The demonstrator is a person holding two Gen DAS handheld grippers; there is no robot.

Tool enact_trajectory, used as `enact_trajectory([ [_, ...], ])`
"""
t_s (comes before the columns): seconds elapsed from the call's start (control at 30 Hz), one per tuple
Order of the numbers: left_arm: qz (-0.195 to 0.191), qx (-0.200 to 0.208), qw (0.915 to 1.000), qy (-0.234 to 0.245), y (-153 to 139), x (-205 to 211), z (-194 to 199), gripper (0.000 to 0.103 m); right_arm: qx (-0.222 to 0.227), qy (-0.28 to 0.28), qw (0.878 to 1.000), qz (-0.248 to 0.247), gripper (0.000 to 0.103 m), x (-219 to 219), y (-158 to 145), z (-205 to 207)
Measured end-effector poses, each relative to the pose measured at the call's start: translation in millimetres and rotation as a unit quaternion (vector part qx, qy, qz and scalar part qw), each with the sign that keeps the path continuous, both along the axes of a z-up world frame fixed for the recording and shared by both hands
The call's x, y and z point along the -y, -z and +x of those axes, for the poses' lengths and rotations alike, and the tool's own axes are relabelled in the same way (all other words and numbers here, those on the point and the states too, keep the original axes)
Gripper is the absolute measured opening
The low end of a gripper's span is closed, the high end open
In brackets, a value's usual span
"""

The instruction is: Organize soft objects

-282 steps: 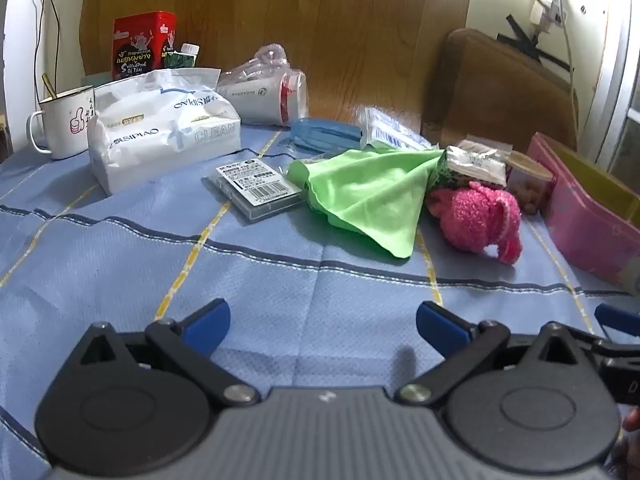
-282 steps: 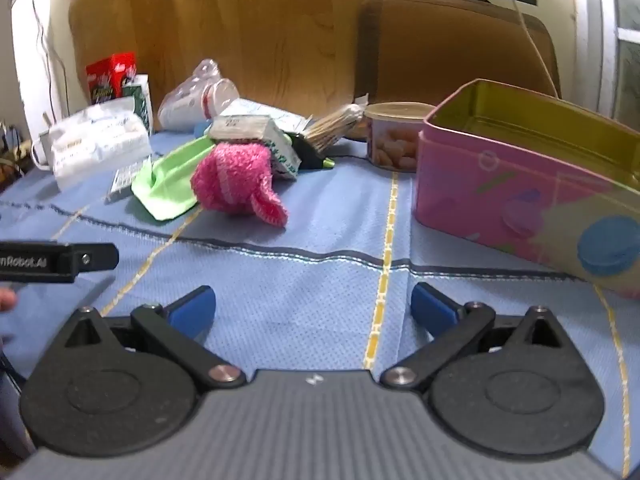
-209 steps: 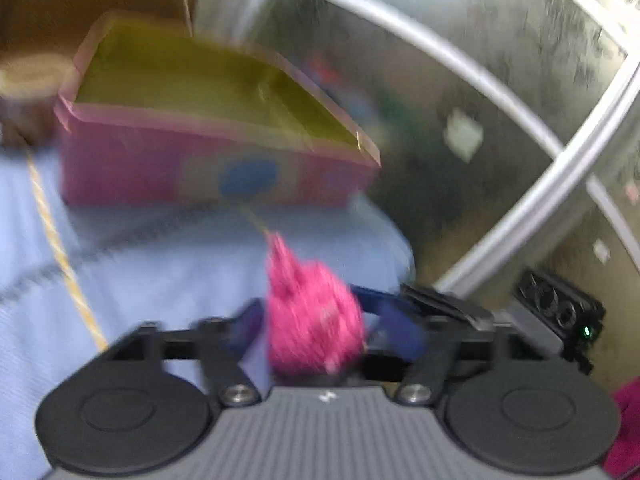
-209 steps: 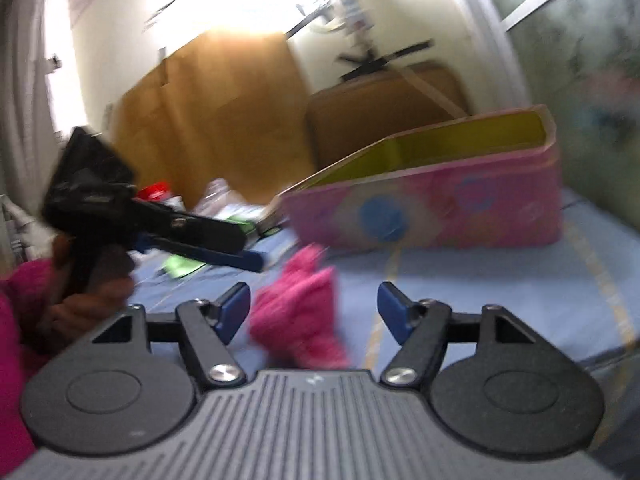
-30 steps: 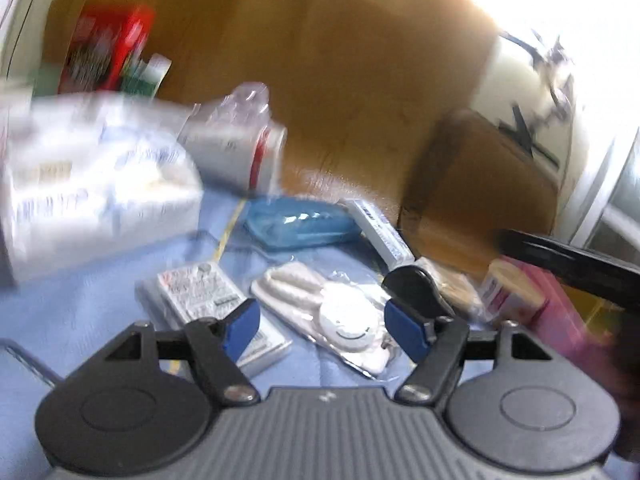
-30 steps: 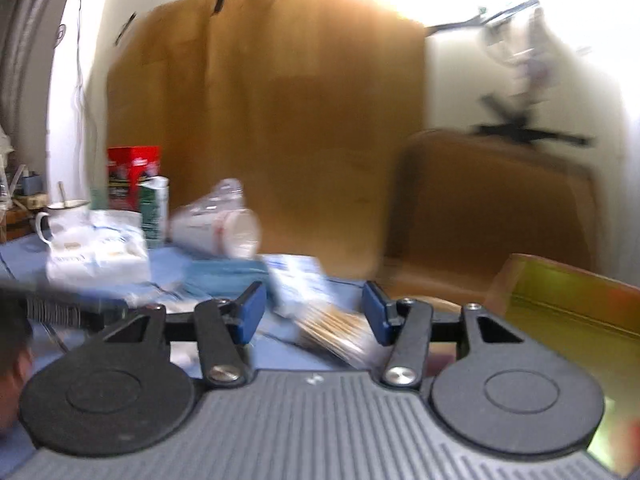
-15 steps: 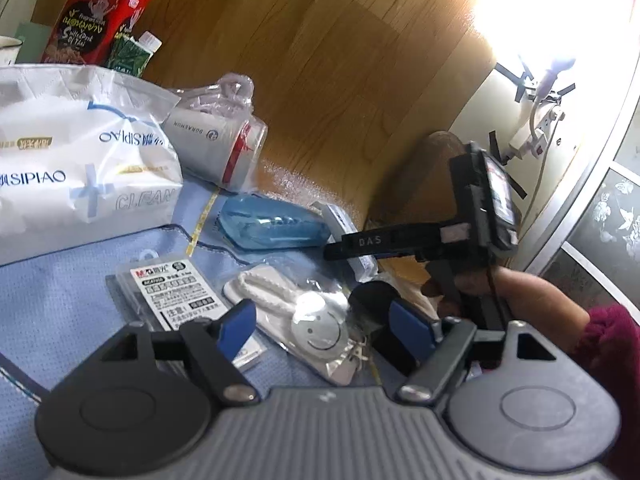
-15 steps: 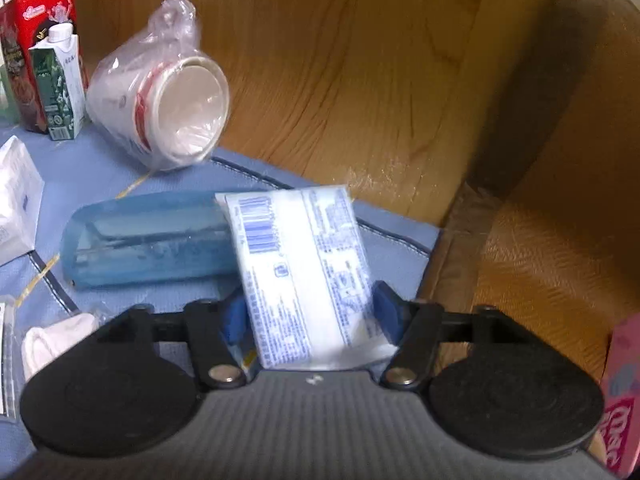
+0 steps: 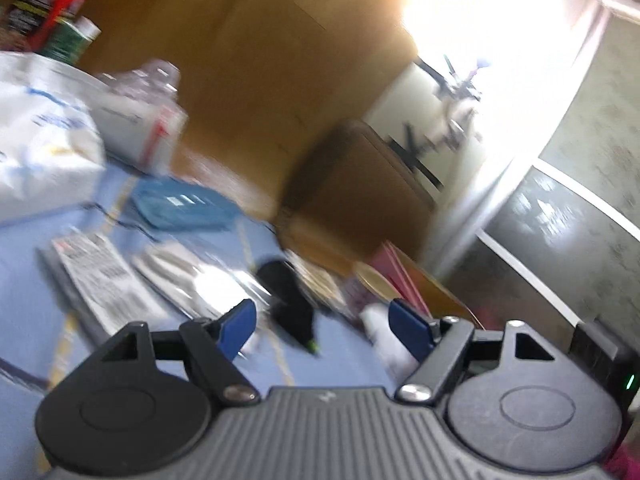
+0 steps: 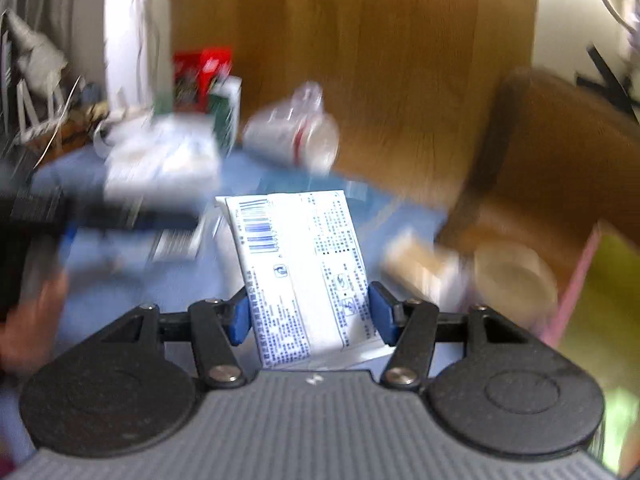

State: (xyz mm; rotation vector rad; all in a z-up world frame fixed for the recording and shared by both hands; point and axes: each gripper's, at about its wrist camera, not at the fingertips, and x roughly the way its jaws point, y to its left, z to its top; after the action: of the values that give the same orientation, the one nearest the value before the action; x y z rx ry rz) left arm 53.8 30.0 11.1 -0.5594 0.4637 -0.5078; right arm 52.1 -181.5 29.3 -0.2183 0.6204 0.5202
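Note:
My right gripper (image 10: pixel 310 314) is shut on a white packet with blue print (image 10: pixel 296 256), its pads pressing both long edges. The packet sticks up in front of the camera, off the blue tablecloth (image 10: pixel 180 288). The pink tin box (image 10: pixel 580 280) with a yellow inside stands at the right edge. My left gripper (image 9: pixel 320 312) is open with nothing between its fingers, low over the cloth. In the right wrist view it shows as a dark blurred bar (image 10: pixel 160 220) at the left, with a hand (image 10: pixel 32 320) under it. The left wrist view shows the pink box (image 9: pixel 404 276) beyond the right finger.
On the cloth lie a big white tissue pack (image 9: pixel 40 152), bagged paper cups (image 9: pixel 140 124), a blue pouch (image 9: pixel 184 208), a labelled flat pack (image 9: pixel 100 276), a clear bag with something white (image 9: pixel 192 276) and a black marker (image 9: pixel 292 304). A brown chair back (image 9: pixel 360 184) stands behind.
The right gripper has pulled back and up with the white packet, which lay against the blue pouch before. The left view has swung right; the right gripper is gone from its middle.

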Motion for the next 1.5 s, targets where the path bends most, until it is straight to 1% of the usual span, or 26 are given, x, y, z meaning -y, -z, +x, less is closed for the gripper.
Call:
enact_trajectory([
  [0.07,0.014,-0.01,0.9994,0.03,0,19,-5,0.074,0.0,0.009,1.0,-0.015,0.061,6,16,-21],
  [0.13,0.043,-0.023,0.9975,0.05,1,40,-9,0.074,0.005,0.022,1.0,-0.021,0.063,12,29,-34],
  [0.2,0.073,-0.038,0.9949,0.058,3,57,-12,0.074,0.008,0.034,0.999,-0.011,0.072,17,36,-43],
  [0.23,0.085,-0.044,0.9935,0.062,3,63,-14,0.076,0.008,0.039,0.999,-0.011,0.084,19,39,-46],
  [0.27,0.093,-0.048,0.9923,0.066,4,68,-16,0.076,0.014,0.044,0.999,-0.011,0.09,20,42,-51],
  [0.3,0.098,-0.053,0.9913,0.07,4,73,-17,0.076,0.021,0.045,0.999,-0.01,0.09,22,42,-54],
  [0.4,0.113,-0.072,0.9875,0.084,9,87,-12,0.078,0.021,0.043,0.999,-0.001,0.09,34,44,-57],
  [0.43,0.115,-0.085,0.9855,0.092,13,93,-10,0.075,0.016,0.044,0.999,0.008,0.089,35,45,-58],
  [0.47,0.114,-0.086,0.9849,0.098,18,96,-9,0.072,0.009,0.042,0.999,0.023,0.084,39,46,-58],
  [0.5,0.117,-0.08,0.9842,0.105,19,99,-10,0.065,0.004,0.039,0.999,0.037,0.083,42,46,-60],
  [0.53,0.123,-0.081,0.9827,0.113,18,104,-10,0.063,0.012,0.037,0.998,0.04,0.08,40,47,-64],
  [0.57,0.125,-0.077,0.9821,0.118,16,109,-10,0.058,0.027,0.038,0.998,0.036,0.077,34,46,-67],
  [0.6,0.124,-0.074,0.982,0.122,11,113,-10,0.057,0.044,0.031,0.998,0.035,0.072,32,43,-74],
  [0.63,0.123,-0.068,0.9824,0.124,5,116,-9,0.057,0.051,0.033,0.997,0.037,0.06,32,40,-77],
  [0.73,0.107,-0.036,0.9828,0.146,-22,132,-3,0.057,0.093,0.056,0.994,0.035,0.06,44,30,-76],
  [0.83,0.113,0.005,0.9797,0.165,-49,157,5,0.057,0.137,0.09,0.985,0.048,0.059,62,16,-74],
  [0.93,0.127,0.038,0.9721,0.194,-69,192,19,0.057,0.195,0.138,0.97,0.042,0.06,80,2,-73],
  [0.97,0.131,0.049,0.9698,0.2,-73,204,24,0.058,0.207,0.159,0.965,0.039,0.06,88,-2,-68],
  [1.03,0.14,0.065,0.9673,0.202,-75,225,34,0.06,0.217,0.19,0.957,0.045,0.06,105,-7,-55],
  [1.07,0.144,0.065,0.9667,0.201,-74,235,40,0.063,0.22,0.207,0.952,0.042,0.06,111,-8,-52],
  [1.1,0.15,0.062,0.967,0.196,-71,243,45,0.065,0.225,0.229,0.947,0.031,0.06,116,-7,-45],
  [1.2,0.183,0.054,0.9674,0.166,-59,261,53,0.066,0.227,0.291,0.929,-0.021,0.064,126,5,-21],
  [1.23,0.189,0.05,0.9673,0.161,-54,262,53,0.066,0.225,0.306,0.924,-0.037,0.067,132,11,-14],
  [1.3,0.194,0.047,0.9668,0.16,-48,261,48,0.066,0.216,0.328,0.918,-0.051,0.067,140,20,-5],
  [1.4,0.204,0.054,0.9658,0.15,-43,248,38,0.066,0.207,0.332,0.92,-0.012,0.068,150,20,-12],
  [1.5,0.198,0.062,0.9688,0.136,-41,222,22,0.068,0.222,0.325,0.919,-0.001,0.067,139,14,-22],
])
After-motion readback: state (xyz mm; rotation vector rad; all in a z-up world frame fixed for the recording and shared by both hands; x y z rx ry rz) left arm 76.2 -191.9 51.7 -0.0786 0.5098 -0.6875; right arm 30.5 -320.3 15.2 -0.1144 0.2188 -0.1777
